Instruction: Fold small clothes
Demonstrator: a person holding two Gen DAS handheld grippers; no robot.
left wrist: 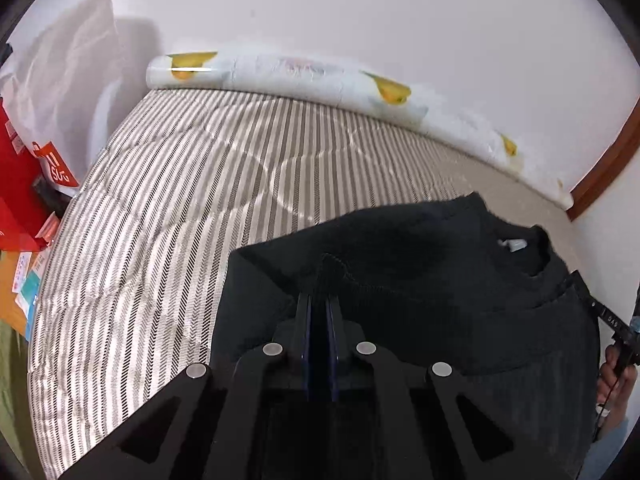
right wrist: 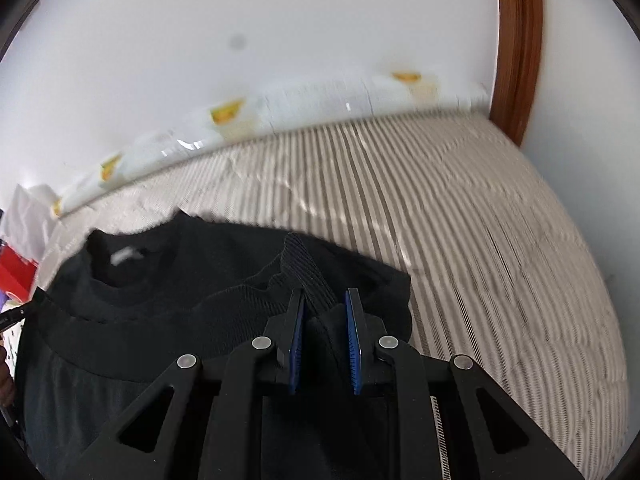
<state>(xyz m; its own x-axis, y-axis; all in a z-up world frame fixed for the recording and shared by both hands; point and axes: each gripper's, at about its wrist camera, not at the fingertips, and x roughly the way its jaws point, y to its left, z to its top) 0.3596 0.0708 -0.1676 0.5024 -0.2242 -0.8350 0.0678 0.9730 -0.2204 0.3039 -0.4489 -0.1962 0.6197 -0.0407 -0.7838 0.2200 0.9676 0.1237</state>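
Observation:
A black sweater lies on the striped bed cover, its collar and grey label at the far right. My left gripper is shut on a ribbed edge of the sweater, which is raised a little off the bed. In the right wrist view the same sweater fills the lower left, collar to the left. My right gripper is shut on a bunched ribbed strip of it, the blue pads held slightly apart by the fabric.
A plastic-wrapped roll with yellow prints lies along the white wall at the bed's far edge. Red and white bags stand off the left side. A brown wooden frame rises at the right. Bare striped cover stretches beyond the sweater.

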